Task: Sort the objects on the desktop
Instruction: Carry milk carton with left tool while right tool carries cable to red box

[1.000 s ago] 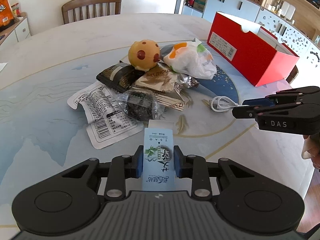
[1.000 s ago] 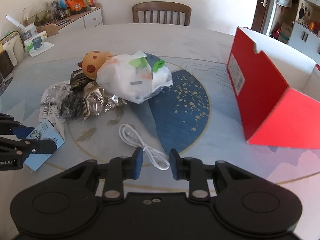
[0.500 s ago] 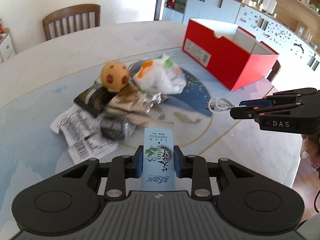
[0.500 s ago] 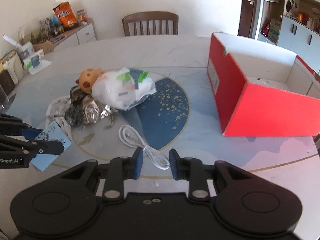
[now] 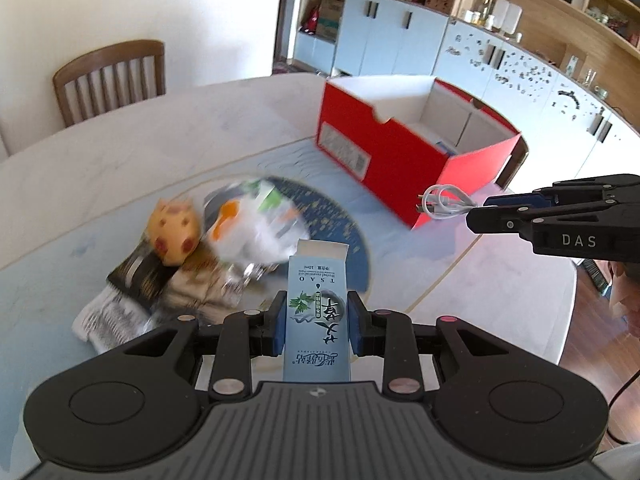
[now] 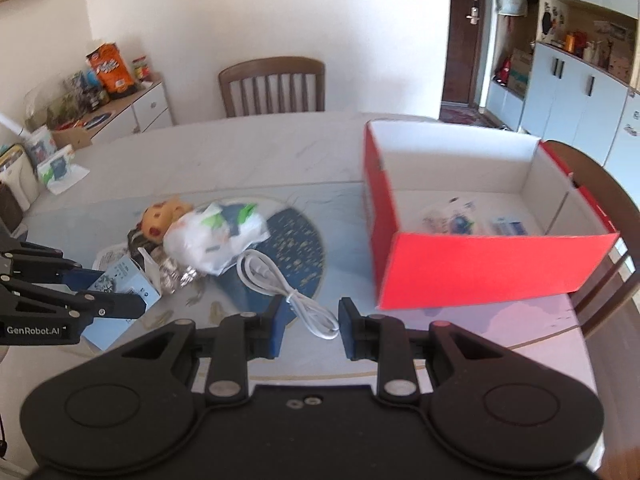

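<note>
Meanwhile, the left tongs (image 5: 318, 322) were clenched on the light blue carton (image 5: 317, 312), held above the surface (image 5: 120, 168), the right tongs (image 6: 307, 322) gripped the white cable (image 6: 280, 280), and the red box (image 6: 476, 264) sat at two o'clock.

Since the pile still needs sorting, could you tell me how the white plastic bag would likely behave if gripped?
The white plastic bag looks thin and crumpled, so it would probably sag and deform. It seems bulky yet light, and its contents may shift.
</note>
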Demonstrator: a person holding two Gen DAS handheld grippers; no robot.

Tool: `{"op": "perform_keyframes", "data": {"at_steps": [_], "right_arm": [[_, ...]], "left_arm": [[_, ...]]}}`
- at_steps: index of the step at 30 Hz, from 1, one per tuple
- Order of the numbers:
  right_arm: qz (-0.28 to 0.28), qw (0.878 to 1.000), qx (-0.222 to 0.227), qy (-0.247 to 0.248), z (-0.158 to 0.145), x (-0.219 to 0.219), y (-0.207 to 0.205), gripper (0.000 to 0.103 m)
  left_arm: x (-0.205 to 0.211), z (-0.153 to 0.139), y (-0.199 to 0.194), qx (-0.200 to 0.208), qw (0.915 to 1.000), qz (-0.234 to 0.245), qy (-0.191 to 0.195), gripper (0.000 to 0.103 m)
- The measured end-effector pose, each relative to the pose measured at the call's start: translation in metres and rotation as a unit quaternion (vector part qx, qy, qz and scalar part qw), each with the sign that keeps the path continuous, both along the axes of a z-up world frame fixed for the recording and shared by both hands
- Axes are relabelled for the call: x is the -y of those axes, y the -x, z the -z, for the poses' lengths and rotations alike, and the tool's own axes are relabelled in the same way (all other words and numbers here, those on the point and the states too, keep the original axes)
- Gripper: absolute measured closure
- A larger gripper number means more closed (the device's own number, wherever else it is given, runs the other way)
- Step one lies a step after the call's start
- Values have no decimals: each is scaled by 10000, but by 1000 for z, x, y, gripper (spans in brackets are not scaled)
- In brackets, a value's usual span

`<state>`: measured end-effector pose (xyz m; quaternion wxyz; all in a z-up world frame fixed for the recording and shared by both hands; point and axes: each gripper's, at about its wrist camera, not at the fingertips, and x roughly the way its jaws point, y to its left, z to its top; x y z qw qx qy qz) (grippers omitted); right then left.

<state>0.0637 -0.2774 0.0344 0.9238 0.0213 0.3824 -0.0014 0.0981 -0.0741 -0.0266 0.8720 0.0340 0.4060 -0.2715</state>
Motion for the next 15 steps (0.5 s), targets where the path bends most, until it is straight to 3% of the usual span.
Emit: {"op": "perform_keyframes", "data": {"at_steps": [15], "right_arm": [[480, 9985, 237, -61, -24, 64, -3, 76]], "left_arm": [[73, -40, -33, 358, 9983, 323, 341, 75]]}}
